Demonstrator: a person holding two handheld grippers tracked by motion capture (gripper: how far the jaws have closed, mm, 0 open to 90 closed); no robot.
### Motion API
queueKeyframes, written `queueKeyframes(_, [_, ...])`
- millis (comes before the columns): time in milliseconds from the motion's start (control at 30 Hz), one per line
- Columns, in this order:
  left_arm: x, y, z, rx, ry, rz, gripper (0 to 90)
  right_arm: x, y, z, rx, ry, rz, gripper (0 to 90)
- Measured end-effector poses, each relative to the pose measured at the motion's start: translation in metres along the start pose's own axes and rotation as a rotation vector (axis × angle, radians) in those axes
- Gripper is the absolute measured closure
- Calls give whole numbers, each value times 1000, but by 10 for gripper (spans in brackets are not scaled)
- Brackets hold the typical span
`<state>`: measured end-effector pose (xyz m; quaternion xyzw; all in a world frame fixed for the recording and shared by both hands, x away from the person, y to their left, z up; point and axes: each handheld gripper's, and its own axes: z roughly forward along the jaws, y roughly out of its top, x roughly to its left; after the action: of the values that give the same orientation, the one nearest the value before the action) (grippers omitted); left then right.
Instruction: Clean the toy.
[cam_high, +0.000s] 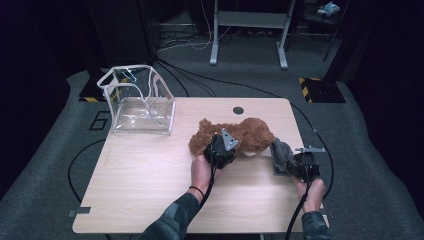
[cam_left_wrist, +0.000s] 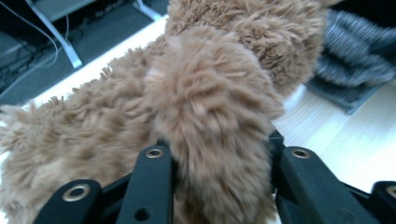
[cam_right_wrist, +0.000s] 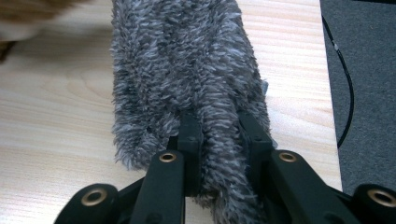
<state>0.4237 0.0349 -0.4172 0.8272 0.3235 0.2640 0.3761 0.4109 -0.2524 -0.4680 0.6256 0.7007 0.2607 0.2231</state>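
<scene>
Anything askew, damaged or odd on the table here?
Only the clear bag at the table's far left corner: its top rim sags crookedly. The brown plush toy and grey furry cloth look intact.

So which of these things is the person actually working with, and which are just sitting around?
In use:
- brown plush toy, a limb between the left gripper jaws
- grey fuzzy cloth, pinched by the right gripper

Lying about:
- clear plastic bag, standing open at the table's far left corner
- table
- cables on the floor
</scene>
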Motion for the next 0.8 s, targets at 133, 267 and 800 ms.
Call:
queueKeyframes(133, [-3,-1,4,2,9,-2,655,-1,-1,0,1,1,2,748])
queueKeyframes(267, [-5,-1,-5,-44,25,-1,691,-2,-3,0,3,1,12,748])
queueKeyframes(800, [14,33,-66,-168,78,15,693,0,0,-1,-11,2,11,748])
